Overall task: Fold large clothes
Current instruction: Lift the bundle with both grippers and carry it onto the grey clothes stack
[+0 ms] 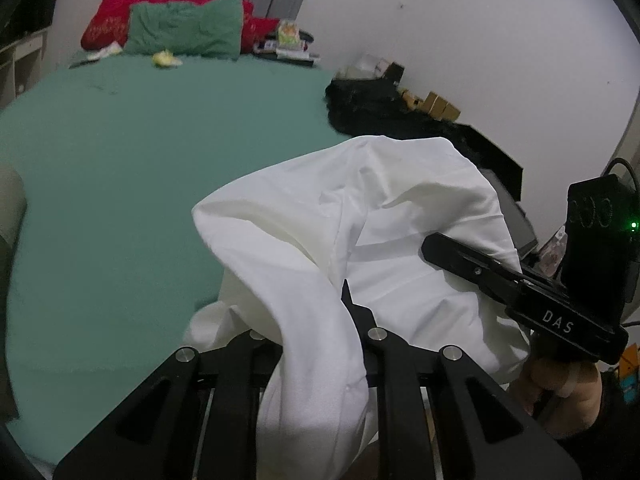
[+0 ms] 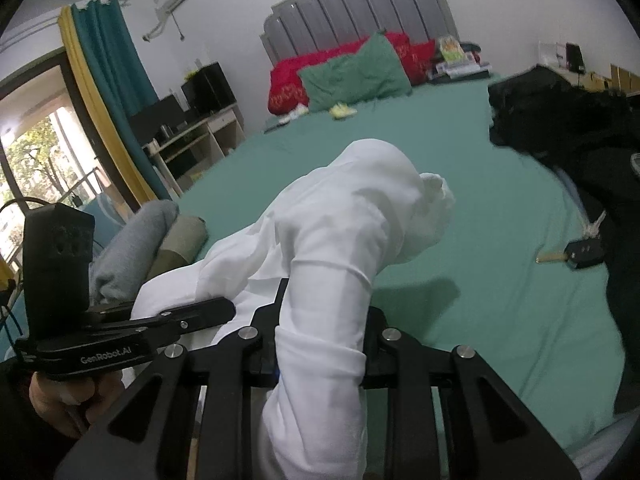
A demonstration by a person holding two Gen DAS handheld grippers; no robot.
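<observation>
A large white garment (image 1: 340, 216) hangs bunched over the near edge of a green bed (image 1: 120, 160). My left gripper (image 1: 320, 320) is shut on a fold of it, and the cloth drapes down between the fingers and hides the tips. My right gripper (image 2: 324, 316) is shut on another part of the white garment (image 2: 352, 208), which rises in a hump in front of it. The right gripper (image 1: 520, 280) also shows in the left wrist view, beside the cloth. The left gripper (image 2: 192, 316) shows in the right wrist view, at the left.
The green bed sheet (image 2: 460, 168) has red and green pillows (image 2: 356, 68) at a grey headboard. A black garment (image 2: 568, 128) lies at the right, with a car key (image 2: 580, 254) beside it. Rolled grey and tan cloths (image 2: 160, 232) lie at the left. Shelves and a window stand further left.
</observation>
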